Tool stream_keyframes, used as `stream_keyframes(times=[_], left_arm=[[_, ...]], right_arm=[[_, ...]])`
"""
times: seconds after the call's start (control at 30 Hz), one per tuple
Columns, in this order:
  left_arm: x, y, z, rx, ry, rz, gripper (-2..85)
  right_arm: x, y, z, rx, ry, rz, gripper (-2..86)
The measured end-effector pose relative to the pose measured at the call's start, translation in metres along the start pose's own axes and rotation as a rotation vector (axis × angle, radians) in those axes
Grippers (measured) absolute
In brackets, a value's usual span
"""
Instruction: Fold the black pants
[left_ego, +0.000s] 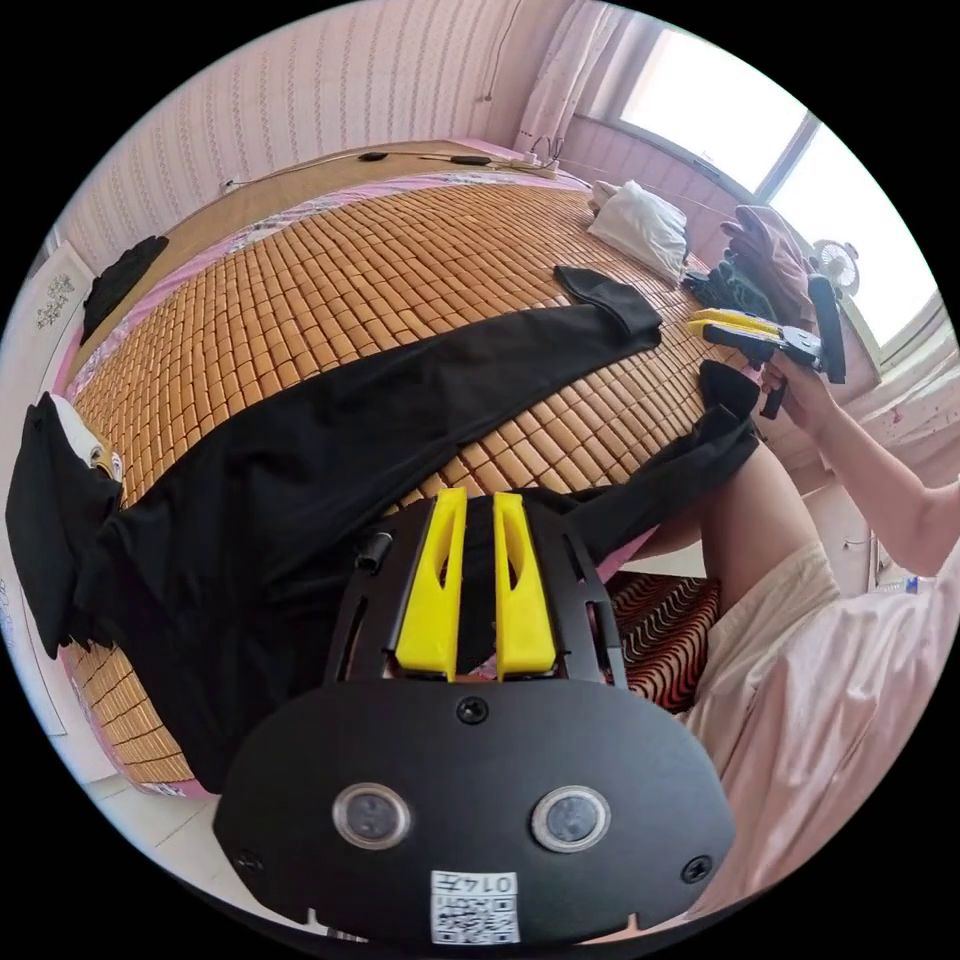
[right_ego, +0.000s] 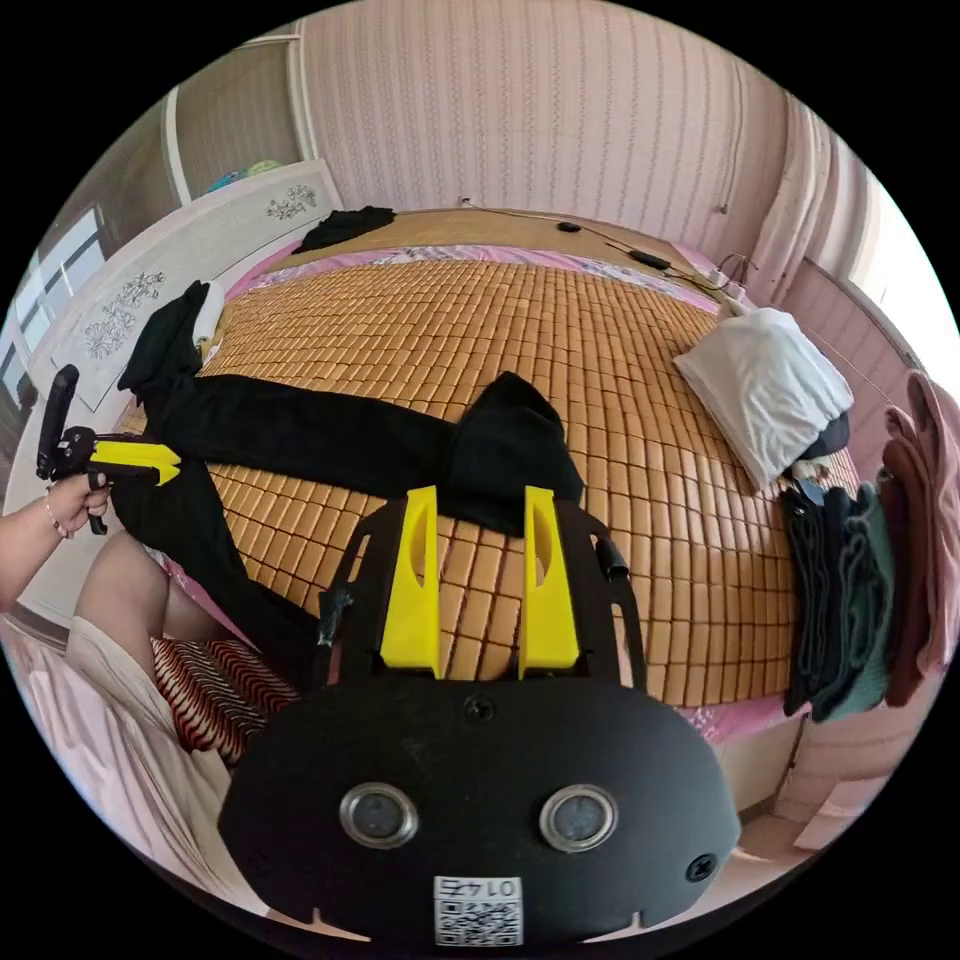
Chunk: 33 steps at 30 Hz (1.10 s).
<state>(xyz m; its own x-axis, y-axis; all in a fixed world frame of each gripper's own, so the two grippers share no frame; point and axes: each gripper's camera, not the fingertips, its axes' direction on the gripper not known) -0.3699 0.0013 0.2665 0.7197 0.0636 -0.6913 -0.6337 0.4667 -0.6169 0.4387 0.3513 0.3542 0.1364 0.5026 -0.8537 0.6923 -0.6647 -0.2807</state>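
Here we are at the bed (right_ego: 560, 330), its woven bamboo mat carrying the black pants (left_ego: 330, 440), which lie spread across the near half with the waist end bunched toward one corner and both legs running along the near edge; one leg lies on the mat with its cuff (right_ego: 510, 440) flipped back on itself, the other slips over the near edge beside the person's knee. The fabric looks thin, matte and limp, rumpled rather than flat, so my read is that folding proper hasn't begun and this is the smoothing-out stage. The left gripper (left_ego: 478, 505) hangs low over the near edge, right above the cloth, its yellow fingers drawn nearly together with just a slim gap and black fabric showing behind it, though whether anything is actually pinched I cannot tell. The right gripper (right_ego: 480, 500) hovers over bare mat just short of that turned-back cuff, fingers parted wide and holding nothing, likely poised to take the cuff. At the far side edge a white pillow (right_ego: 765, 395) and a stack of dark clothes (right_ego: 835, 590) sit well apart from the work
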Motion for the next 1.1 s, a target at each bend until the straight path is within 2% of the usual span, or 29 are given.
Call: stream_keyframes(times=[0.07, 0.17, 0.33, 0.4, 0.5, 0.57, 0.7, 0.83, 0.93, 1.1], left_arm=[[-0.009, -0.017, 0.008, -0.012, -0.035, -0.042, 6.3], [-0.015, -0.036, 0.023, -0.043, -0.052, -0.080, 7.0], [-0.016, -0.054, 0.054, -0.169, -0.090, -0.070, 6.2], [-0.014, -0.056, 0.058, -0.167, -0.130, -0.064, 4.9], [-0.016, -0.060, 0.058, -0.164, -0.093, -0.079, 0.4], [-0.016, -0.060, 0.055, -0.139, -0.097, -0.095, -0.6], [-0.008, -0.055, 0.047, -0.076, -0.088, -0.041, -0.9], [-0.001, -0.048, 0.043, -0.077, -0.053, 0.014, -0.9], [0.003, -0.046, 0.045, -0.106, -0.035, 0.041, -0.7], [0.010, -0.054, 0.034, -0.125, -0.063, 0.090, -0.3]], right_arm=[[-0.013, -0.035, 0.032, -0.070, -0.006, -0.068, 13.2], [-0.008, -0.052, 0.071, -0.191, 0.049, -0.056, 10.4], [0.022, -0.073, 0.055, -0.193, -0.013, -0.048, 3.7], [0.038, -0.085, 0.032, -0.123, -0.053, -0.017, 3.0], [0.075, -0.103, -0.023, 0.082, -0.220, 0.136, 2.3], [0.107, -0.096, -0.075, 0.328, -0.337, 0.284, 2.1], [0.146, -0.053, -0.113, 0.491, -0.304, 0.459, 1.9], [0.184, 0.007, -0.082, 0.288, -0.116, 0.666, 2.0], [0.206, 0.033, -0.038, 0.026, -0.129, 0.764, 1.9], [0.205, 0.035, -0.036, -0.023, -0.013, 0.747, 1.2]])
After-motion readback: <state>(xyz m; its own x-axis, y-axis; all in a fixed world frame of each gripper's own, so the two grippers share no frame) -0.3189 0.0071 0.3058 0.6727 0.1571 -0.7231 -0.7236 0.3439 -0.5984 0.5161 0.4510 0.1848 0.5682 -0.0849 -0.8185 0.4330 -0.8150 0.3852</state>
